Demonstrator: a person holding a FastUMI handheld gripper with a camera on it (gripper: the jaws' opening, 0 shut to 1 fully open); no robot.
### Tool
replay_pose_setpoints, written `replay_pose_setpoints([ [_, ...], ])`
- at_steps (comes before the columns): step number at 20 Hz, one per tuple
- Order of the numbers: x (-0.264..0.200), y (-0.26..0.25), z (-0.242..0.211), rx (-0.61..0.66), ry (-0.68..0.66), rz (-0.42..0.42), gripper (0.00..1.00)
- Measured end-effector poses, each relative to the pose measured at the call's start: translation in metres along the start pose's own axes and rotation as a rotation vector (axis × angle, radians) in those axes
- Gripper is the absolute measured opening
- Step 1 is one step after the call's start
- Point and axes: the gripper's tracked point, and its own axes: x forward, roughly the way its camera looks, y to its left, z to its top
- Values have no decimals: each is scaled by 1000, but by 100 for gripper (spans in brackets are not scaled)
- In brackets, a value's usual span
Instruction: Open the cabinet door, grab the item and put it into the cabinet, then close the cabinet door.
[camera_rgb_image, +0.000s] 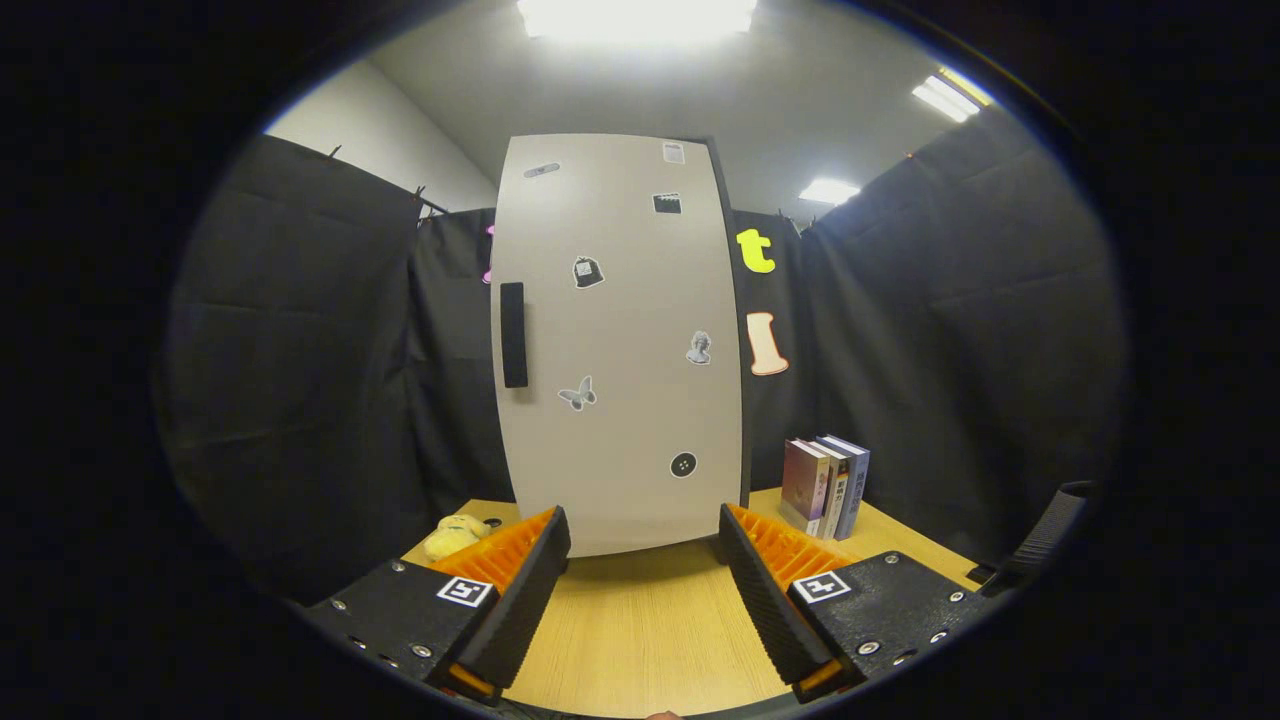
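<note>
Pale, matte and dotted with small stickers, the cabinet door (620, 340) stands shut just ahead of the tongs (645, 545), which are spread wide and hold nothing; bare wooden bench (640, 640) shows between the two fingers. The door's dark vertical handle (513, 335) sits near its left edge, above the left finger and well up from the bench, so the hinges are most likely on the right side.

Judging from this, the task is at its very first step: the door is not yet opened and nothing has been picked up. The next move calls for lifting the tongs toward the handle, closing on it or hooking a finger behind it, and then swinging the door outward on an arc toward the right. The pull should follow that arc, since a straight tug could slip off the narrow grip.

The item to stow appears to be the yellow plush toy (455, 535), lying on the bench to the left of the cabinet's foot, just beyond the left finger and partly hidden by it. Its exact shape cannot be told from here. A few books (828, 485) stand upright on the bench to the right of the cabinet, close to its side.

As for containers, the cabinet is the only one, and with the door shut its inside is hidden, so what it holds cannot be told.
</note>
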Motion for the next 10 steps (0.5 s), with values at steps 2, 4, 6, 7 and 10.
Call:
replay_pose_setpoints([
  [2,-1,2,-1,-7,3,2,93],
  [4,-2,5,1,-9,-3,7,93],
  [6,-2,7,2,-15,-7,11,93],
  [7,-2,7,4,-18,-9,11,93],
  [10,-1,9,3,-21,-11,12,93],
])
